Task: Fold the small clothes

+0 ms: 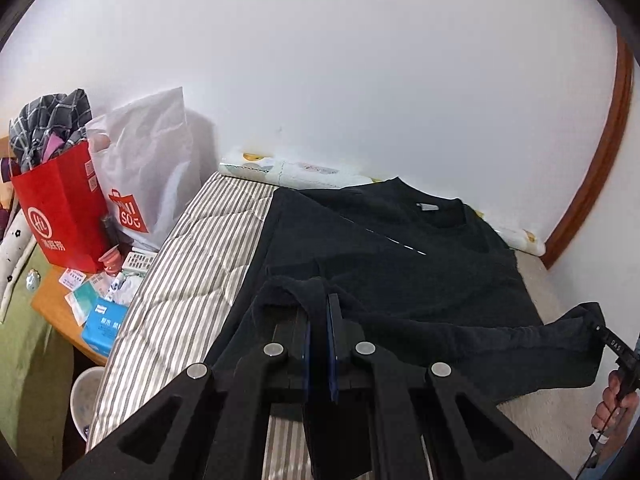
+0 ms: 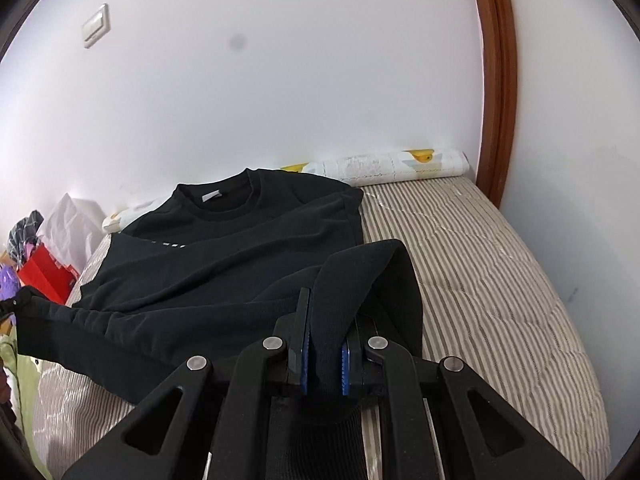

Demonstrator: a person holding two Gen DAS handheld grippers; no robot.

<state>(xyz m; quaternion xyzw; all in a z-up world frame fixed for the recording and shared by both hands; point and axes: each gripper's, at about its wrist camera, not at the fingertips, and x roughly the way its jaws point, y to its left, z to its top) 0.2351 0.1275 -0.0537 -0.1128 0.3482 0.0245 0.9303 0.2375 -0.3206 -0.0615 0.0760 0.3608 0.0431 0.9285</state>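
Because we hold the hem at both corners, the left gripper (image 1: 320,312) and the right gripper (image 2: 326,320) each have their jaws drawn in narrow and clamped on black cloth, with nothing else between the blue pads. In the left wrist view the fabric bunches over the fingertips and drapes down the near side; in the right wrist view a thicker fold runs straight between the pads and loops up over the right finger. We judge that this paired pinch keeps the bottom edge taut between the two hands, so it can be carried toward the collar as one straight line without sagging in the middle. From the jaws outward, the black sweatshirt (image 1: 392,248) lies front up on the striped mattress (image 2: 500,272), collar at the far end by the wall, its white neck label (image 2: 211,196) showing. The near part of the garment is lifted off the bedding, while the chest and shoulders rest flat. A rolled printed mat (image 2: 400,166) lies along the wall beyond the collar. To the left of the bed, well apart from the work, stand a red paper bag (image 1: 60,208) and a white shopping bag (image 1: 148,160) on a cluttered side table (image 1: 52,304).
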